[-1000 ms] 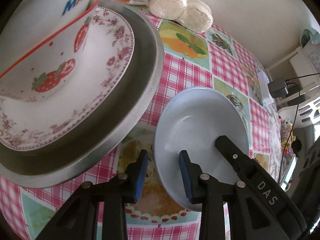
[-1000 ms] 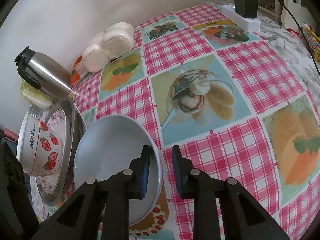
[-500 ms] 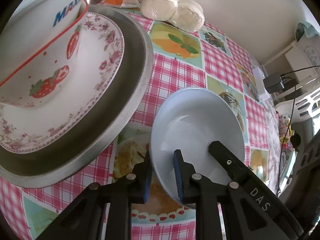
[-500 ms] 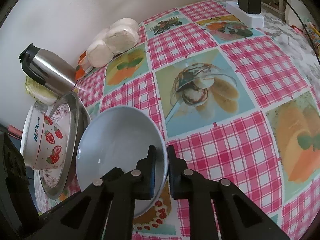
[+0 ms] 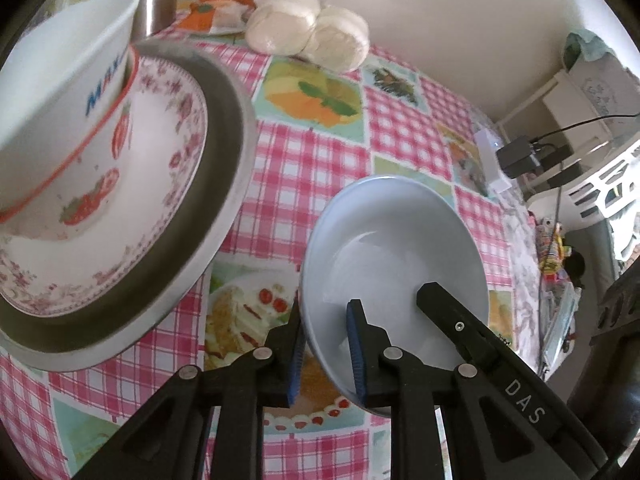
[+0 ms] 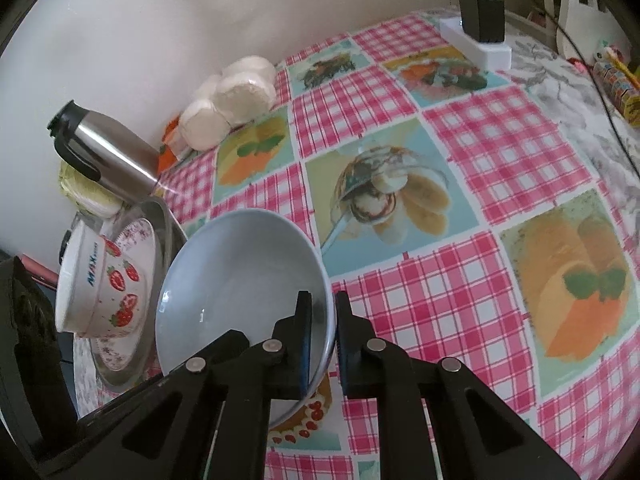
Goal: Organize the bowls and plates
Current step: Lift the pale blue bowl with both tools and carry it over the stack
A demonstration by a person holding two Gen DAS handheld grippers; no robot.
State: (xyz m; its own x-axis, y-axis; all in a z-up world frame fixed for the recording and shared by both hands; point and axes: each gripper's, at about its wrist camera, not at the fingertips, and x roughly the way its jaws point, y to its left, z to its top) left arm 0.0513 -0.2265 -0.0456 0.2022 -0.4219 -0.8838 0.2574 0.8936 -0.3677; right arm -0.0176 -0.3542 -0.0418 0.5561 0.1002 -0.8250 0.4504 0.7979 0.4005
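A pale blue bowl (image 5: pixel 396 256) (image 6: pixel 240 276) is tilted just over the checked tablecloth, right of a stack. My left gripper (image 5: pixel 326 320) is shut on its near left rim, one pad inside and one outside. My right gripper (image 6: pixel 322 300) is shut on the right rim in the same way; one of its fingers (image 5: pixel 440 304) shows inside the bowl in the left wrist view. The stack is a strawberry-print bowl (image 5: pixel 60 140) (image 6: pixel 96 280) on a floral plate (image 5: pixel 168 184) (image 6: pixel 138 236) on a metal plate (image 5: pixel 228 148) (image 6: pixel 170 220).
A steel thermos (image 6: pixel 108 156) and a cabbage (image 6: pixel 88 196) stand behind the stack by the wall. White buns (image 5: pixel 308 40) (image 6: pixel 232 104) lie at the back. A power strip with an adapter (image 6: pixel 476 36) sits far right, where the tablecloth (image 6: pixel 480 184) lies bare.
Both grippers have closed onto the blue bowl's rim, left and right. The bowl has since tipped and risen slightly off the cloth.
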